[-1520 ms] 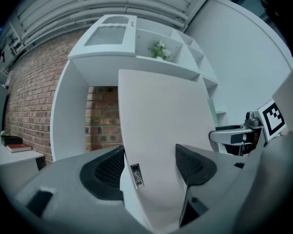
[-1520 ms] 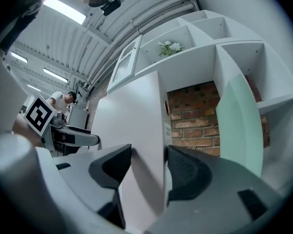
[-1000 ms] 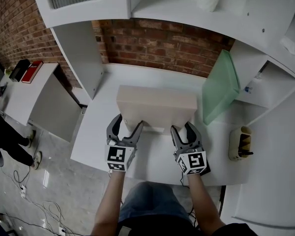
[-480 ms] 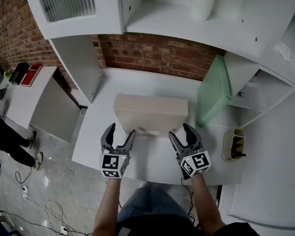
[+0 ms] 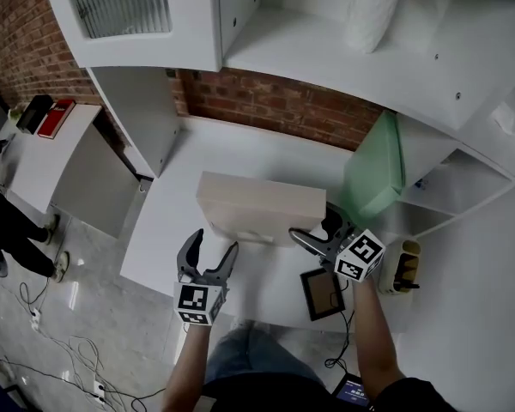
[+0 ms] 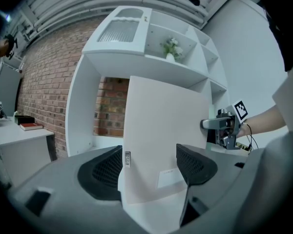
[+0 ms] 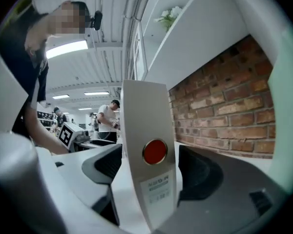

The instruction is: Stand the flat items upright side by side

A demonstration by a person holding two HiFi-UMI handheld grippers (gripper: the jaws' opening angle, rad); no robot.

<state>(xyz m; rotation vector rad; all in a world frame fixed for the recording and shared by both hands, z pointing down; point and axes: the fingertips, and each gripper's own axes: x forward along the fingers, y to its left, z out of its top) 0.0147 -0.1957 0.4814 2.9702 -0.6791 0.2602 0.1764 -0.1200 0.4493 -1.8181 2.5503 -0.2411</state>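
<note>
A flat beige box (image 5: 256,206) stands upright on its long edge in the middle of the white desk (image 5: 176,230). A flat green item (image 5: 374,172) leans upright against the shelf unit at the right, apart from the box. My left gripper (image 5: 215,245) hangs open in front of the box's left part, clear of it. My right gripper (image 5: 316,226) is turned sideways at the box's right end. Its jaws have just been opening, and the box's narrow end with a red sticker (image 7: 155,151) shows between them with the pads off it. The left gripper view frames the box (image 6: 161,130) between open jaws.
A dark tablet (image 5: 323,293) lies flat near the desk's front edge below my right gripper. A cream holder (image 5: 405,267) with dark items stands at the right. White shelving (image 5: 326,50) overhangs the desk, backed by a brick wall (image 5: 266,106). A side table (image 5: 34,157) stands at the left.
My right gripper rose and swung sideways to the box's right end, opening wider and uncovering the tablet. My left gripper drew back from the box toward the desk's front edge.
</note>
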